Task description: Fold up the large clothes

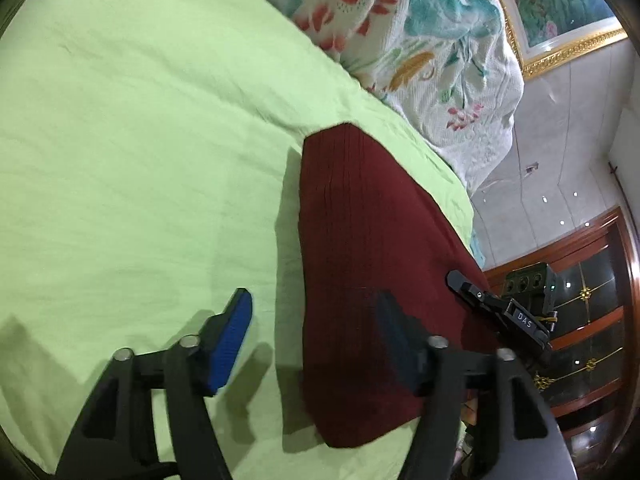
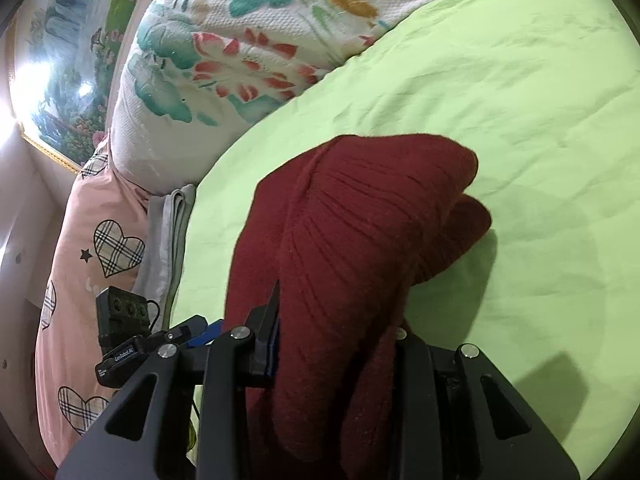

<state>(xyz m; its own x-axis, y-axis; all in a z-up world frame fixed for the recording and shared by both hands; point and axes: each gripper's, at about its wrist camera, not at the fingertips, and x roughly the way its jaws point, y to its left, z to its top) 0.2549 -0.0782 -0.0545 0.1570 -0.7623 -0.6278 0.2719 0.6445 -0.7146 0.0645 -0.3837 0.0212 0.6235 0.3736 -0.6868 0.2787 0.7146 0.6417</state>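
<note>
The dark red knit garment lies as a long folded strip near the bed's edge, its long axis running along that edge toward the floral quilt. The left gripper stands open, straddling the strip's side edge. The right gripper clamps bunched red knit. Bare green sheet spreads wide beside it.

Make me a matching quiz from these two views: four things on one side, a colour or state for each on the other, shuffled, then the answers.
Things:
1. bed sheet
2. knit garment
3. left gripper
4. pillow

Descriptions:
A. pink with plaid hearts
B. light green
C. jaws open
D. dark red, gripped by the right gripper

Pairs: 1-B, 2-D, 3-C, 4-A
</note>
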